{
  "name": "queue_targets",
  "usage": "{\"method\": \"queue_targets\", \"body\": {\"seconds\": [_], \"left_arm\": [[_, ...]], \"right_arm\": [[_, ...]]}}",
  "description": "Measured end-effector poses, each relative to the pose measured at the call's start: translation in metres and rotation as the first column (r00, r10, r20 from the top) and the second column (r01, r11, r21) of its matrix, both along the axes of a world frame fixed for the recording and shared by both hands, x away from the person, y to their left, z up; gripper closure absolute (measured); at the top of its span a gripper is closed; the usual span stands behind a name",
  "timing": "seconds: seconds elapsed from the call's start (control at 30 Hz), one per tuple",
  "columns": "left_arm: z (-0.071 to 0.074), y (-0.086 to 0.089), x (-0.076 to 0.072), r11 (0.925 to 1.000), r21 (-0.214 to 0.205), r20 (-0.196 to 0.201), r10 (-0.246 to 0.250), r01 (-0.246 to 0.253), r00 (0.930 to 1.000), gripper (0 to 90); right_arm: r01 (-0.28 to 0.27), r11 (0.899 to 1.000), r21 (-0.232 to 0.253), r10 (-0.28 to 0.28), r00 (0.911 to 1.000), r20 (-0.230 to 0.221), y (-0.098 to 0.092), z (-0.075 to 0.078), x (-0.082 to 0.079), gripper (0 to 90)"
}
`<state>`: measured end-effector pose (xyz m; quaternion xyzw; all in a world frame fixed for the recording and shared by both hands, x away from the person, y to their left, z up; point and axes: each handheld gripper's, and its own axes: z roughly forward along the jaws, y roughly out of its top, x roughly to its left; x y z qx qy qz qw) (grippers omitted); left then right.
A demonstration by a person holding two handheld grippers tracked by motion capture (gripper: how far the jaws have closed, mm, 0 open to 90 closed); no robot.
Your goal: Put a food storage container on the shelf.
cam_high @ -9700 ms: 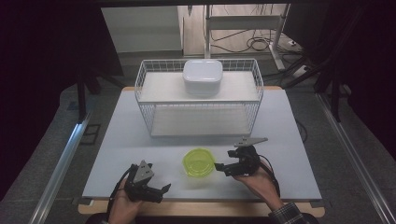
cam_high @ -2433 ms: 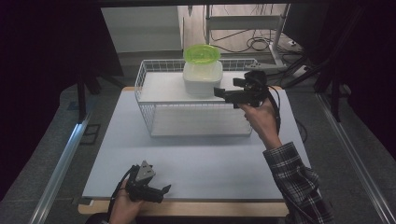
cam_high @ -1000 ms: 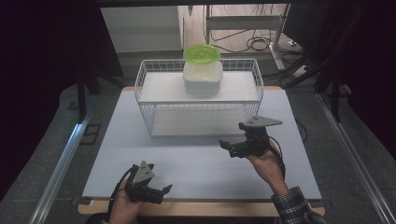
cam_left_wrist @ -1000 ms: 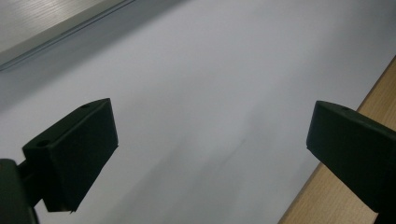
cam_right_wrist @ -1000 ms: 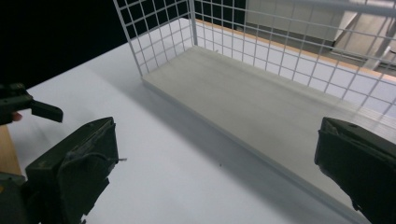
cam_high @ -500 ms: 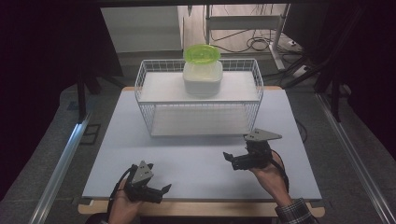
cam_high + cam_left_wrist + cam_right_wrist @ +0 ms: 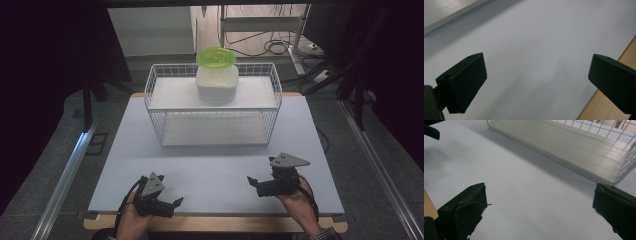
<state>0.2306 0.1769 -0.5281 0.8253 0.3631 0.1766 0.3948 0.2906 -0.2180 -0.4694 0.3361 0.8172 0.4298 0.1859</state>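
Right hand-held gripper (image 7: 256,183) after withdrawal from the wire basket (image 7: 156,111): it now sits low over the near edge of the bench (image 7: 210,165), jaws spread wide and empty, as its own view confirms with bare white surface between the two black jaws. A moment ago it was farther forward and higher, and shortly before that it was up at the basket's top shelf. The green lid (image 7: 215,57) rests on the white container (image 7: 215,83), which stands on the upper shelf of the basket, well ahead of the right hand-held gripper and to its left. Lid and container sit together, apart from both tools; whether the lid is pressed fully home cannot be told from here.

Left hand-held gripper (image 7: 170,204) remains at the near bench edge, released, with nothing between its jaws; its place has not changed across the sequence.

Reading: the placing of the lid appears complete, and the retreat of the right tool to a rest position beside the left suggests the work is at or near its end
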Motion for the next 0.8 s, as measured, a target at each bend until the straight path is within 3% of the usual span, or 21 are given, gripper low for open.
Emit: {"method": "queue_targets", "body": {"seconds": [0.13,0.4,0.8], "left_arm": [[-0.001,0.000,0.001,1.0000,0.005,-0.009,-0.005,0.005,0.9999,1.2],[-0.003,-0.001,0.002,0.9998,0.019,-0.023,-0.009,0.009,0.9997,0.6],[-0.004,-0.001,0.003,0.9995,0.032,-0.026,-0.004,0.005,0.9996,0.7]], "right_arm": [[0.000,1.000,-0.008,0.000,0.9998,-0.019,-0.006,-0.009,-0.004,0.0],[0.014,0.997,-0.070,-0.018,0.9980,-0.060,-0.012,-0.027,-0.009,0.0],[0.014,0.994,-0.112,-0.027,0.9930,-0.115,-0.014,-0.039,-0.010,0.0]]}}
